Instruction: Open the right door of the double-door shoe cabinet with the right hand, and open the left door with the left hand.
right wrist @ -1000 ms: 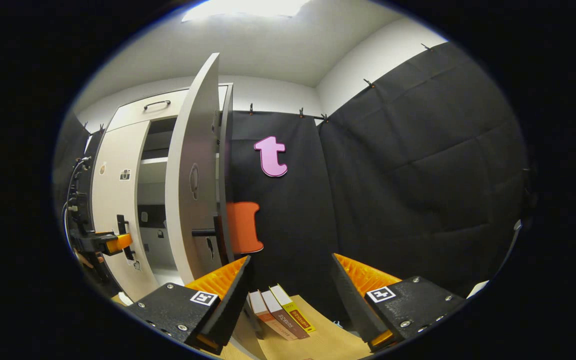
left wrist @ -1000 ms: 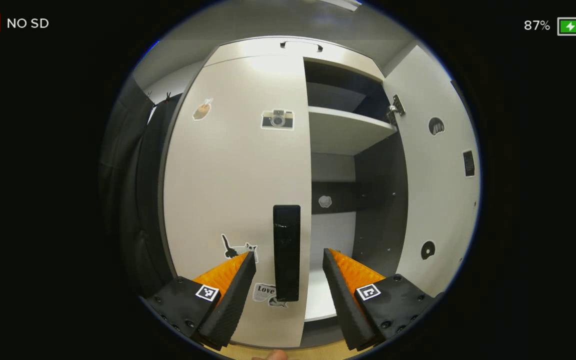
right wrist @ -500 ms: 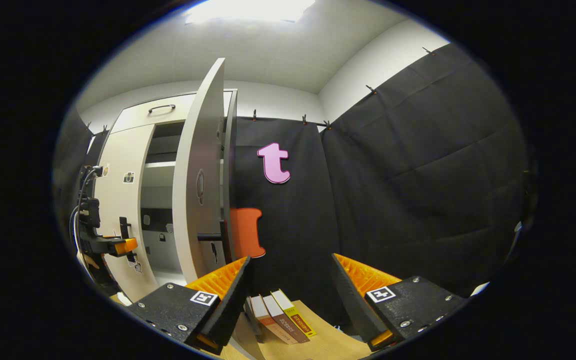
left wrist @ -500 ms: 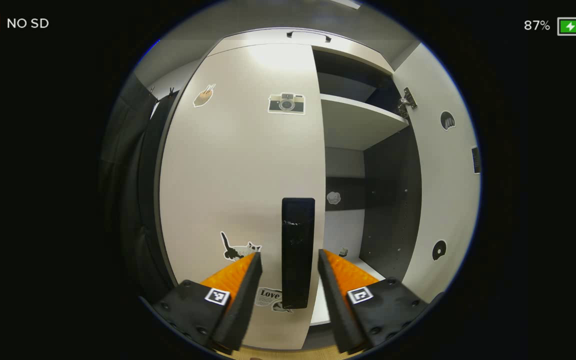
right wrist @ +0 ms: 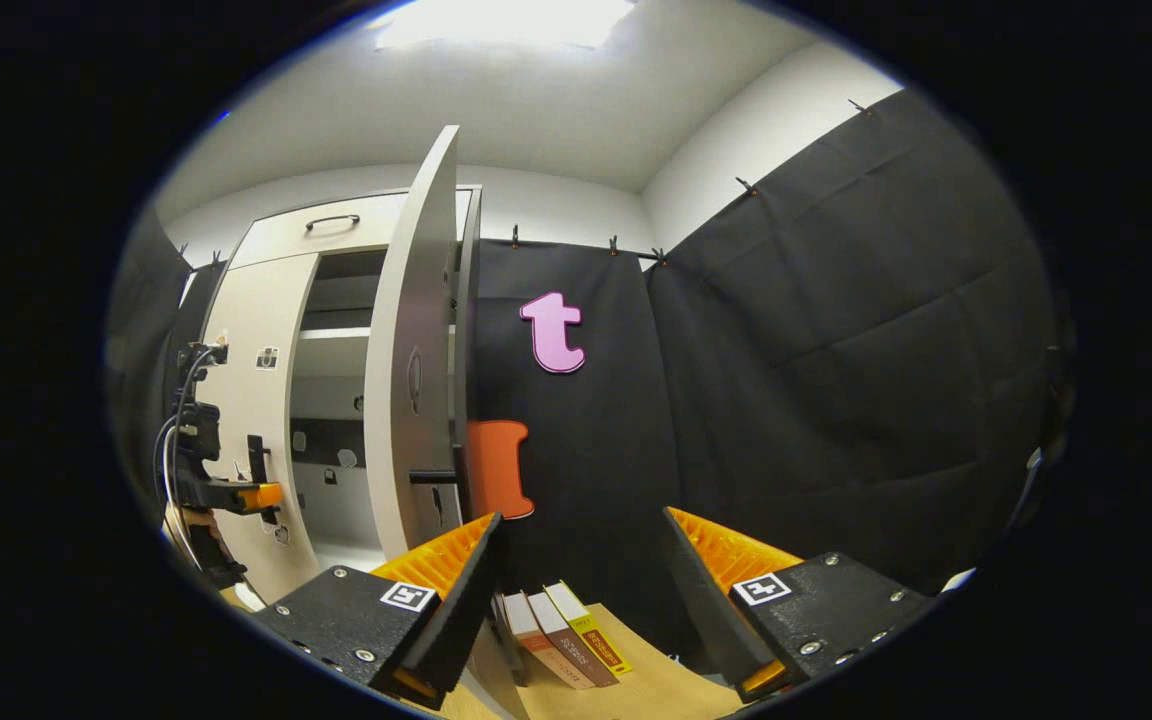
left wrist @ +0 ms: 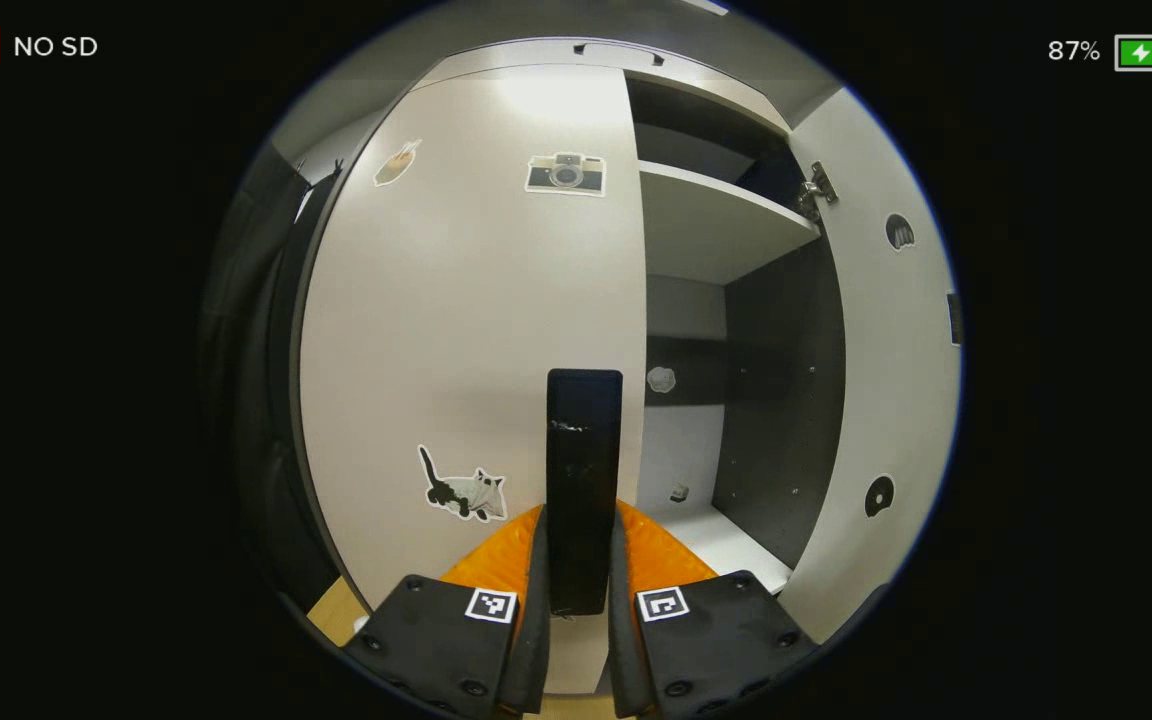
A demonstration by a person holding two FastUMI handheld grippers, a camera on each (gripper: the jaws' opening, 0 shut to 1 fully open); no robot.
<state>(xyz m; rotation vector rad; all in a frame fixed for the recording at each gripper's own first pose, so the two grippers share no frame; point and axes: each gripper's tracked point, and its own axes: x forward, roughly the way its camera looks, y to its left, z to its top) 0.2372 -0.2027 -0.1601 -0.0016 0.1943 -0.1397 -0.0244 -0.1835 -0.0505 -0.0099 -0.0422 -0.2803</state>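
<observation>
i am clamping my left gripper on the left door's handle; my right gripper is hanging open beside the right door.

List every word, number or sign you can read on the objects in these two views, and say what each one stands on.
No text here can be read.
Spines of the books: there is print, too small and blurred to read.
Camera sticker on the left door: a picture, no words.
Cat sticker on the same door: a picture, no words.
Black handle: no writing visible.
</observation>
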